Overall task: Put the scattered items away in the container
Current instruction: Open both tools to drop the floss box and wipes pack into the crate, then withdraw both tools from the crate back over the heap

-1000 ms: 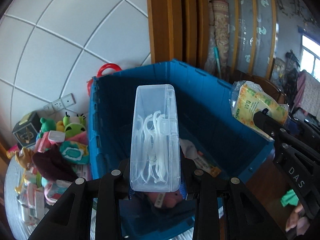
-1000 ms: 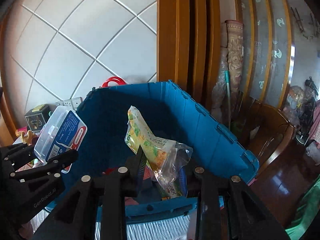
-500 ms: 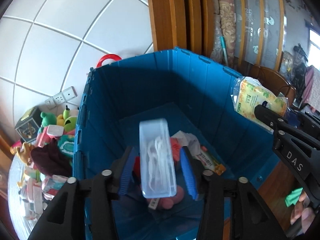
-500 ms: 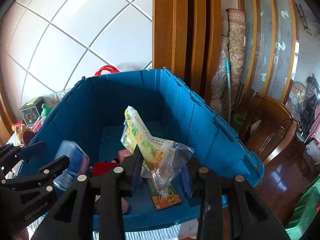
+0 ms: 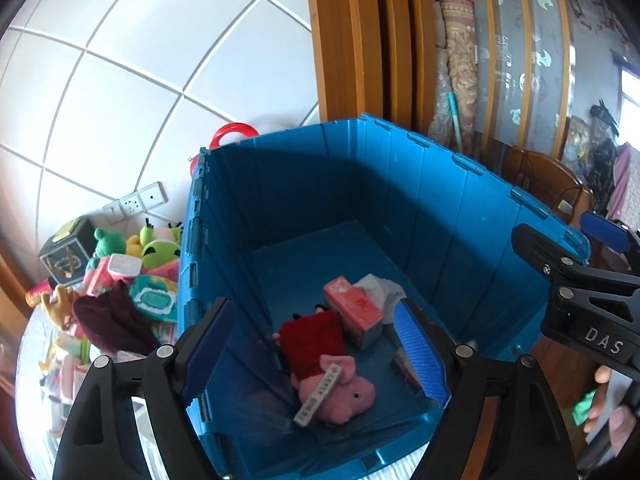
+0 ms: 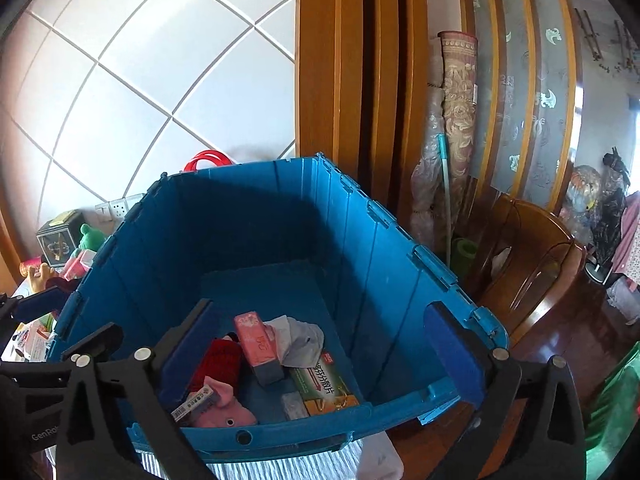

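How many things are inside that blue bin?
5: a pink pig plush at the near left, a pink pack beside it, a crumpled white cloth behind that, a green box at the near right, a small grey packet by it. The bin's near wall may hide more.

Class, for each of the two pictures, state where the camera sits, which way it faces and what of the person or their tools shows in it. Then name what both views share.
Left wrist view: sits on the left gripper, looks down into the blue plastic crate; its own open jaws show, plus the right gripper and fingers at right.
Right wrist view: sits on the right gripper, faces the same crate; its open jaws show, plus the left gripper at left.
Shared: the crate, pink plush pig, pink tissue pack, white tiled wall.
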Action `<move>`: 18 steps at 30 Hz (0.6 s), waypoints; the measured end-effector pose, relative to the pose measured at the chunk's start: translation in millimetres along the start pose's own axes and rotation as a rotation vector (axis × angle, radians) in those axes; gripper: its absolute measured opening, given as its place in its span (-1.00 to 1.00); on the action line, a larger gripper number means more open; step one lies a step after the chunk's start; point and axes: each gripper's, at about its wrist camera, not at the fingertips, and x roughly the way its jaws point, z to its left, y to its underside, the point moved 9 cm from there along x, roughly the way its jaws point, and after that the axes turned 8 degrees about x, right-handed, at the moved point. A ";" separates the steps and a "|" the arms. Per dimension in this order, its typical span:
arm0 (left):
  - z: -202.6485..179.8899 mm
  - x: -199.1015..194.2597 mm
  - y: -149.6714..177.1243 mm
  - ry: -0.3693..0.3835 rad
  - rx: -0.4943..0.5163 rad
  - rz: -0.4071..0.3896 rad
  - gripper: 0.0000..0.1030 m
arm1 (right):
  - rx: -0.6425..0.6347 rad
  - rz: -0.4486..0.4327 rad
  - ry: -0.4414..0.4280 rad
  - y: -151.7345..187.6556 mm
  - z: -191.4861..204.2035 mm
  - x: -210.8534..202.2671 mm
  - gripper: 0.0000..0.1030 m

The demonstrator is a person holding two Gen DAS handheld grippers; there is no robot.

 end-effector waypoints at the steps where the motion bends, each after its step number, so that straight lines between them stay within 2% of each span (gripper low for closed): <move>1: 3.3 -2.7 0.2 -0.002 -0.005 -0.005 0.62 | -0.001 -0.005 -0.003 -0.7 2.5 -3.0 1.00; 11: 42.2 -28.8 7.4 -0.031 -0.048 -0.041 0.64 | -0.007 -0.017 -0.045 -1.2 40.8 -24.9 1.00; 18: 90.8 -43.8 28.4 -0.061 -0.105 -0.041 0.64 | -0.042 -0.007 -0.084 9.0 87.8 -32.1 1.00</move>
